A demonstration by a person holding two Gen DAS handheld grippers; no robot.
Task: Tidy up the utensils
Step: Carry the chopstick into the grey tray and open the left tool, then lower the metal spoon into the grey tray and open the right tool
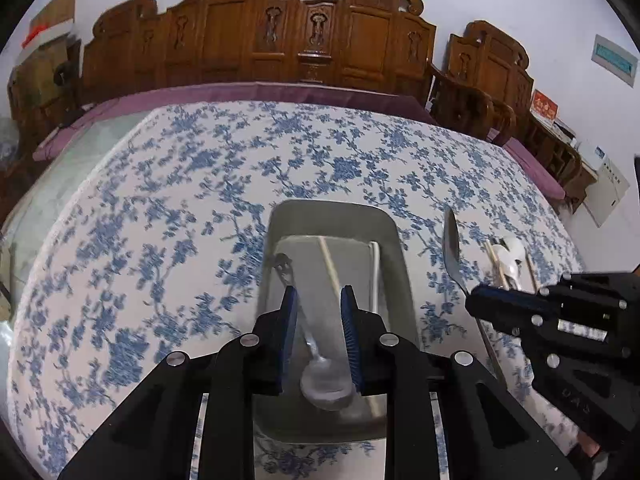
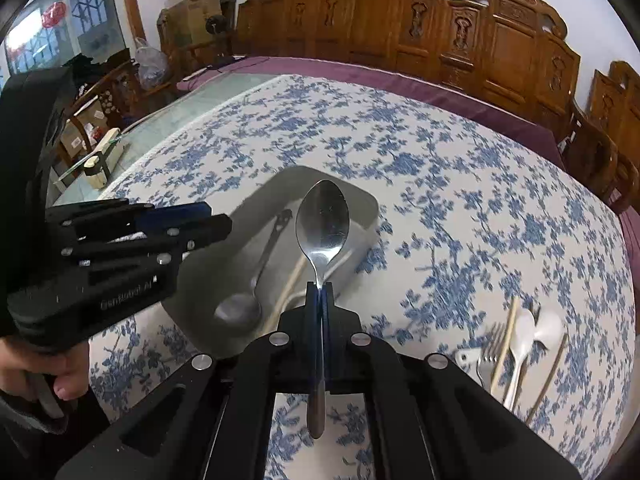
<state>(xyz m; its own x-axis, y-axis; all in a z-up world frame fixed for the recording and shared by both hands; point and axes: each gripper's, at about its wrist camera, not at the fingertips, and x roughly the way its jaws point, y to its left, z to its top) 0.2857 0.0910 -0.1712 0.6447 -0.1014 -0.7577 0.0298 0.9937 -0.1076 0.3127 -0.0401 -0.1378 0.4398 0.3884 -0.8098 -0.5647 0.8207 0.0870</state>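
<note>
Right claw (image 2: 319, 286) grasps a spoon (image 2: 322, 222) over the tray (image 2: 362, 200); left claw (image 1: 319, 294), released, hovers above a ladle (image 1: 326, 384).

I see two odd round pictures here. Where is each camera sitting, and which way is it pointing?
Left wrist view: sits on the left gripper, looking forward and down over its parted blue fingers at a spoon lying in the metal tray; the right gripper shows at right.
Right wrist view: sits on the right gripper, looking down at the large spoon it clamps; the left gripper and a hand show at left.
Shared: tray, floral tablecloth, carved wooden chairs.
</note>
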